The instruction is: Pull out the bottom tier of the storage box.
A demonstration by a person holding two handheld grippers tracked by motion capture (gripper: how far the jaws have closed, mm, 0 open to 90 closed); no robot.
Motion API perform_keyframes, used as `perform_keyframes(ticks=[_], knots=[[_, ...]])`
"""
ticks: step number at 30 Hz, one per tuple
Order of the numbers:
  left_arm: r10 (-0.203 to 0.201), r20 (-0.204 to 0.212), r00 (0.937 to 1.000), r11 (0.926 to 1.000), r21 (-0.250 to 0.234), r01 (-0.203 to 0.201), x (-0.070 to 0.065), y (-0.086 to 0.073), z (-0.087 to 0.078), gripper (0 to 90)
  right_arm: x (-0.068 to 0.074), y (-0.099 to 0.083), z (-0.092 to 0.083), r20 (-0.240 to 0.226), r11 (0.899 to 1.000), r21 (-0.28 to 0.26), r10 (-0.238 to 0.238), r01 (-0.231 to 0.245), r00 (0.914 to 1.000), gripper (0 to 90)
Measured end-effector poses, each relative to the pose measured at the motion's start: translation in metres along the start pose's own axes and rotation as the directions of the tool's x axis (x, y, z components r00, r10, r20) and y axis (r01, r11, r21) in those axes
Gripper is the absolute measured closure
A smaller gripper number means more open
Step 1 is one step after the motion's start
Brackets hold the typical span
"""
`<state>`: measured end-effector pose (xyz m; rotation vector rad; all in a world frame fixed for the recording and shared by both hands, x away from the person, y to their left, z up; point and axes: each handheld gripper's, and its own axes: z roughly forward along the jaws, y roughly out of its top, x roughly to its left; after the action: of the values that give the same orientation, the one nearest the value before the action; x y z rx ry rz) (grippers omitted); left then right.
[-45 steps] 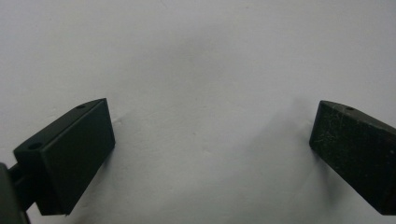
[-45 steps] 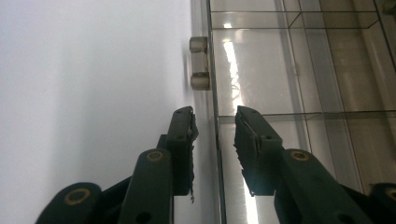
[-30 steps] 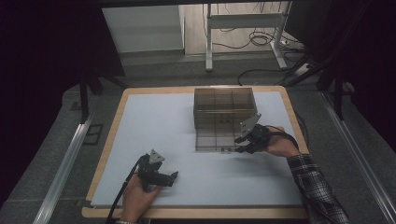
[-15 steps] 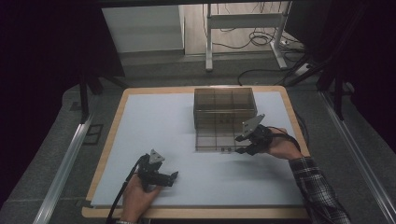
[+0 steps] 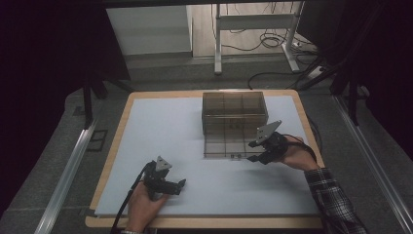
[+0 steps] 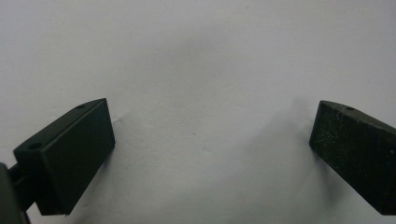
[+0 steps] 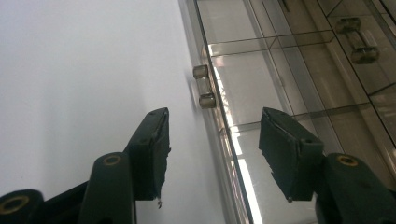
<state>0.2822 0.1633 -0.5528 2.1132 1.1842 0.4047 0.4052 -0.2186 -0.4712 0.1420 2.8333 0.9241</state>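
While your right gripper [image 5: 254, 157] sits at the front right corner of the smoky transparent plastic compartment box [image 5: 234, 111], its jaws have just been opening and now stand moderately apart, pads pressing on nothing. From the right gripper view the gripper [image 7: 212, 149] straddles the front rim of the box's flat clear lid [image 7: 261, 116], one jaw over the white table mat [image 7: 84, 70], the other over the lid panel; the rim runs up between them, touching neither that you can see. A small clear latch with metal ends [image 7: 203, 86] sits on that rim just ahead of the jaws. The lid [image 5: 225, 146] lies open, flat on the mat in front of the box body, in the right half of the mat. Your left gripper [image 5: 181, 184] rests near the front edge, well apart from the box, jaws wide, nothing between them, bare mat [image 6: 196, 70] beneath. A plaid sleeve [image 5: 336, 204] covers your right forearm.
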Motion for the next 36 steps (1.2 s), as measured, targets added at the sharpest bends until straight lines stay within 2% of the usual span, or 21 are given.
perform_keyframes(ticks=[18, 25, 36], knots=[[0.000, 0.000, 1.0000, 1.0000, 0.000, 0.000, 0.000, 0.000, 0.000, 0.0, 0.012, -0.010, -0.011, 0.054, 0.997, -0.033, 0.066, -0.064, 0.9964, 32.2], [0.000, -0.001, 1.0000, 1.0000, 0.001, 0.000, 0.000, 0.000, 0.000, 0.0, 0.018, -0.017, -0.015, 0.081, 0.993, -0.051, 0.107, -0.103, 0.9909, 28.0], [-0.003, -0.002, 1.0000, 1.0000, -0.002, 0.003, 0.000, 0.000, 0.000, 0.0, 0.032, -0.025, -0.016, 0.122, 0.988, -0.071, 0.145, -0.137, 0.9818, 21.5]])
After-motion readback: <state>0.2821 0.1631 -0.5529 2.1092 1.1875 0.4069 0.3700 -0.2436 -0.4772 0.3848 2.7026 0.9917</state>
